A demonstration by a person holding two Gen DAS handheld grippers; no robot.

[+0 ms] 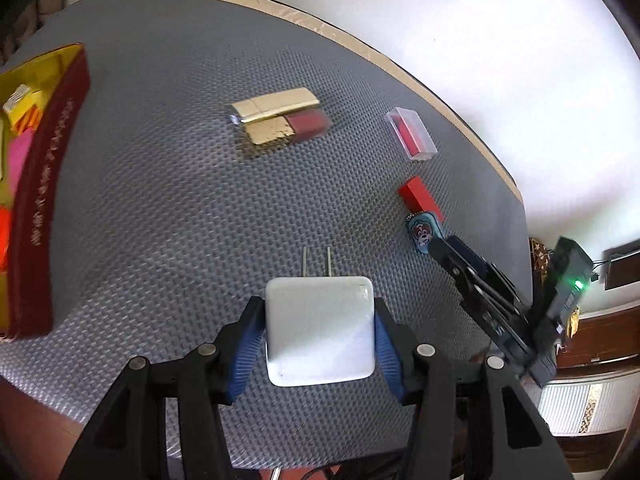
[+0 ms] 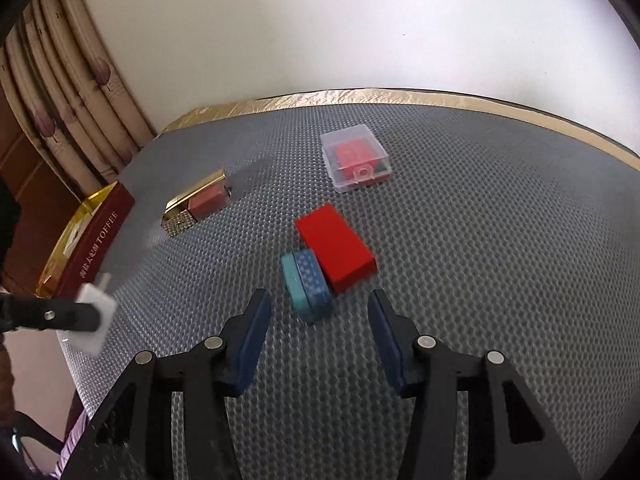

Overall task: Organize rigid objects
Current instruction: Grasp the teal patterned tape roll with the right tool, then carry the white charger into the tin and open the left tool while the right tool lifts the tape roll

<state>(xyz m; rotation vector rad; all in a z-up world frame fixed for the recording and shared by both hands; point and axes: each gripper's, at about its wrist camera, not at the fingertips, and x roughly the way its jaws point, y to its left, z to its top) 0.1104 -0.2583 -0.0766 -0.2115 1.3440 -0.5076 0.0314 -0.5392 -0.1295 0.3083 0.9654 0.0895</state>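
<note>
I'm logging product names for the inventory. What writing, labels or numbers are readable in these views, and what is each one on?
"TOFFEE": gold letters on the side of the dark red box, after a row of Chinese characters too blurred to read.
The same side of that box in the left wrist view: gold characters, unreadable.
Blue tin: a cartoon picture, no legible words.
White charger, red block, clear plastic case: no text visible.

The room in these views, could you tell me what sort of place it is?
Probably a home: patterned curtains hang by a white wall, wooden furniture stands nearby, and a grey textured mat covers the table.
</note>
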